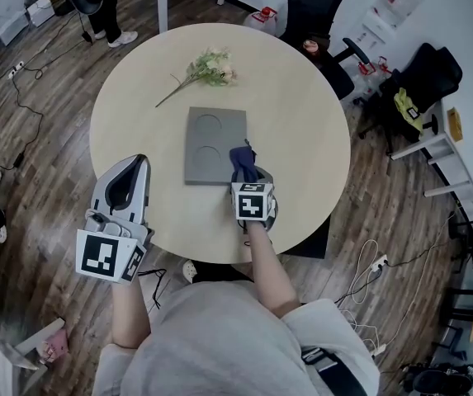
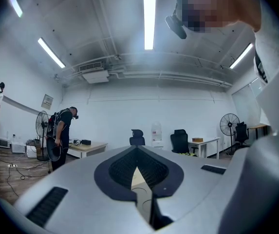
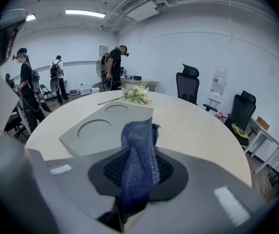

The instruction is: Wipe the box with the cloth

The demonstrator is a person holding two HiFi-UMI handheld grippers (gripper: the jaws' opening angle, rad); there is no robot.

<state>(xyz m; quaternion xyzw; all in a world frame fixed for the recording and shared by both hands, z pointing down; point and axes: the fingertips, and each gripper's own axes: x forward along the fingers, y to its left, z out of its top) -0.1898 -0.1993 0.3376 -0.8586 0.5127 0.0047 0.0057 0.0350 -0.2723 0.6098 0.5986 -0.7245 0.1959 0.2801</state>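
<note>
A flat grey box (image 1: 214, 144) with two round hollows lies in the middle of the round table (image 1: 302, 97); the right gripper view shows the box (image 3: 105, 126) just ahead of the jaws. My right gripper (image 1: 247, 174) is shut on a dark blue cloth (image 1: 243, 162), at the box's near right corner. The cloth (image 3: 139, 160) stands bunched up between the jaws. My left gripper (image 1: 127, 180) hangs near the table's front left edge, left of the box, tilted upward, jaws nearly together with nothing between them.
A spray of pale flowers (image 1: 207, 68) lies on the table beyond the box. Black office chairs (image 1: 314, 11) stand behind the table. Cables (image 1: 21, 97) run over the wood floor at left. A person (image 3: 114, 67) stands by a far desk.
</note>
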